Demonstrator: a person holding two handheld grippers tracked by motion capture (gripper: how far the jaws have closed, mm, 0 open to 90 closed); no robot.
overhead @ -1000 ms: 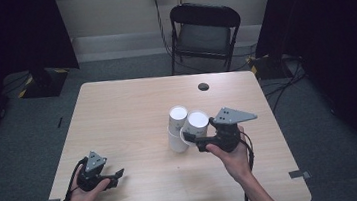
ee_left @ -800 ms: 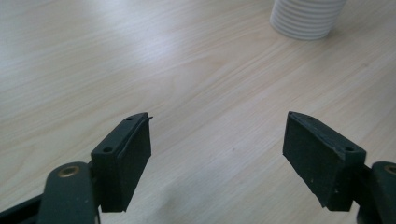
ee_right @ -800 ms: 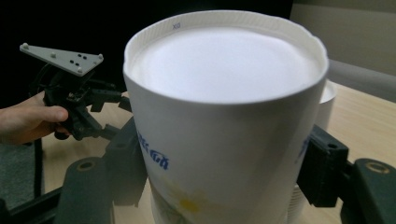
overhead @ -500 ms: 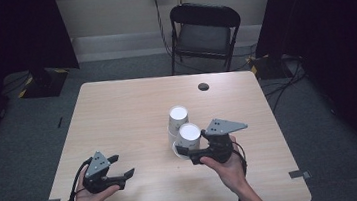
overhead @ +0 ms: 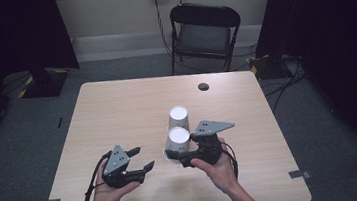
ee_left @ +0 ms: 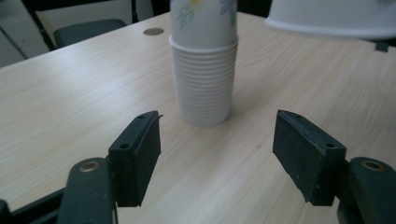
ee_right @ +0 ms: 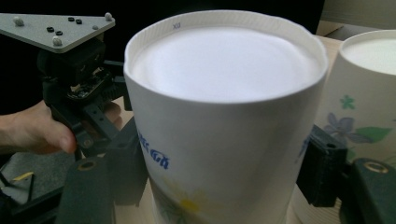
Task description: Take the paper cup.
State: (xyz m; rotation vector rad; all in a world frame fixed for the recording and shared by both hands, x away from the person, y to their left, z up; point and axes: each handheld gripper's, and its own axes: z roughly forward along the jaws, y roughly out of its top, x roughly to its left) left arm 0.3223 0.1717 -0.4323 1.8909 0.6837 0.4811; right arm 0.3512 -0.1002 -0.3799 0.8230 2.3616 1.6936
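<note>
A stack of upside-down white paper cups point(overhead: 178, 116) with a flower print stands mid-table; in the left gripper view the stack point(ee_left: 204, 70) is straight ahead of the open jaws. My right gripper point(overhead: 176, 156) is shut on a single upside-down paper cup point(overhead: 178, 139), held just in front of the stack. That cup point(ee_right: 224, 116) sits between the two pads of my right gripper point(ee_right: 224, 179), and its rim point(ee_left: 336, 18) hangs above the table. My left gripper point(overhead: 141, 159) is open and empty, left of the held cup; the left gripper point(ee_left: 217, 161) points at the stack.
The wooden table point(overhead: 117, 112) has a small round dark grommet point(overhead: 203, 86) near its far edge. A black folding chair point(overhead: 204, 32) stands behind the table. Cables lie on the floor at the right point(overhead: 285, 79).
My right gripper has carried the single cup left and toward the person, away from the stack. My left gripper has moved right toward the cups.
</note>
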